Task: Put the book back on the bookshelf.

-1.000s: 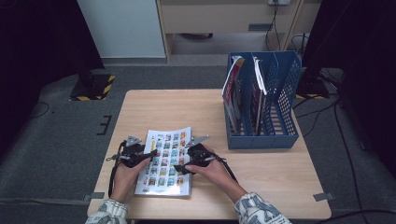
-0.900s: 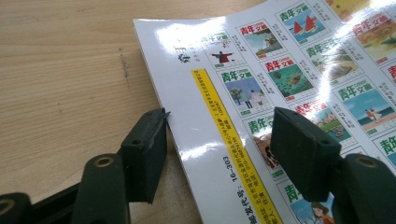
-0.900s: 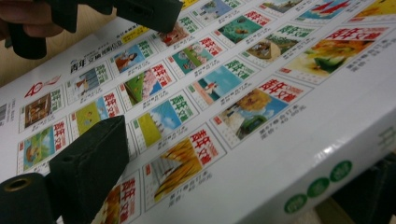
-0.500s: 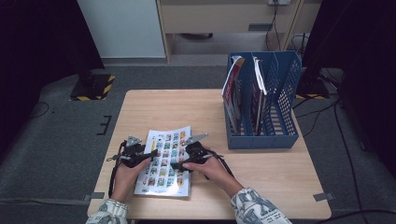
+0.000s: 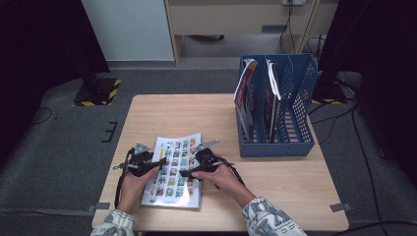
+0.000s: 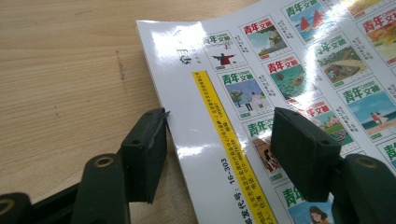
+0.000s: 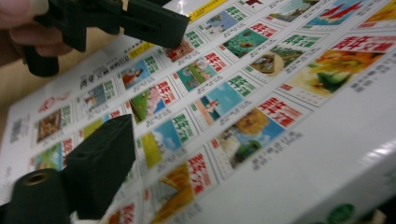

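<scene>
So the count: one magazine (image 5: pixel 174 169) lying flat on the one wooden table (image 5: pixel 275 182), one blue file rack (image 5: pixel 295 123) with roughly three more magazines (image 5: pixel 248 96) standing in it, and two handheld grippers, left (image 5: pixel 156 166) and right (image 5: pixel 186 173).

Between the left gripper's (image 6: pixel 219 154) matt black plastic fingers (image 6: pixel 144 149) lies a glossy, glare-streaked paper magazine (image 6: pixel 289 70) on the smooth, pale matt wood table (image 6: pixel 65 70), beyond them a blue perforated plastic file rack (image 5: pixel 295 108).
</scene>
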